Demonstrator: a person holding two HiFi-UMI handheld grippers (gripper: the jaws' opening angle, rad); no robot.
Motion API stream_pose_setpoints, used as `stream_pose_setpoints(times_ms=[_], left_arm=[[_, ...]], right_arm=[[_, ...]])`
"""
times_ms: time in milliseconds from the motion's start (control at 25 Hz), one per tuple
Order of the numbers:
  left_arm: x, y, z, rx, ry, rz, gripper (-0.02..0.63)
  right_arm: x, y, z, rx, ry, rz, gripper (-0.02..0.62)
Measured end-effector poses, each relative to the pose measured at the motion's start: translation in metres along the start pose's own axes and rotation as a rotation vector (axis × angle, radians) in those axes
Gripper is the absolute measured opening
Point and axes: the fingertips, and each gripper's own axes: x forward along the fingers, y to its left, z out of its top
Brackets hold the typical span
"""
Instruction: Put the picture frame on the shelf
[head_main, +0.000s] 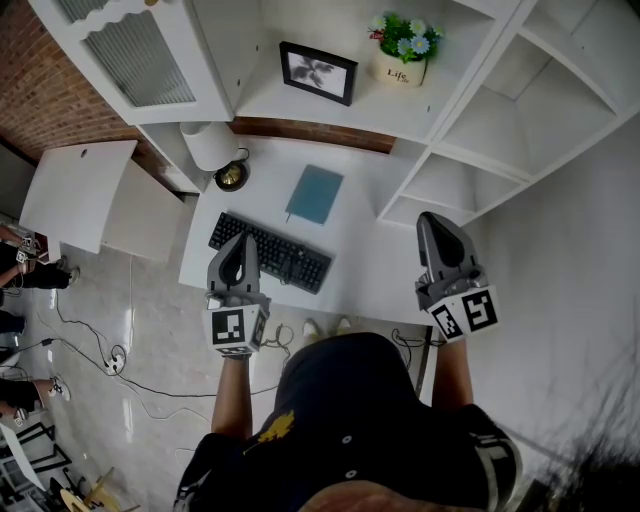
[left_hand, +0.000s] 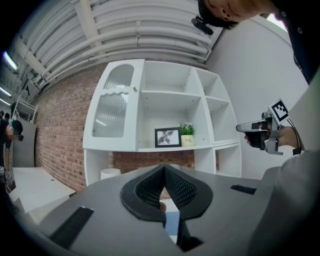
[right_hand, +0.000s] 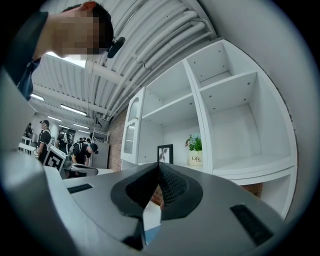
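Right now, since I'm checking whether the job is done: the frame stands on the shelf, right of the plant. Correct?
Not quite. The frame does stand on the shelf, but left of the plant, not right of it, as the head view shows.

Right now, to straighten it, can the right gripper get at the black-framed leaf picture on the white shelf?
Probably yes: nothing stands between the shut right gripper and the black-framed leaf picture; the white flowerpot sits beside it.

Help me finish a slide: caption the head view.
Left gripper and right gripper, shut and empty, hover above the desk; picture frame stands on the shelf beside a potted plant.
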Motion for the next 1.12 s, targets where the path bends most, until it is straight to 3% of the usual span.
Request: stream_pose_setpoints(times_ms=[680,1120], left_arm=[[0.000,-0.001,-0.004,-0.005,0.012,-0.006,0.017],[-0.002,-0.005,-0.020,-0.034,0.066,-0.034,0.017]], right_arm=[[0.003,0.006,0.001,-0.009,-0.005,0.015,0.006],[0.004,0.009,-0.002,0.019,-0.006,0.016,0.006]])
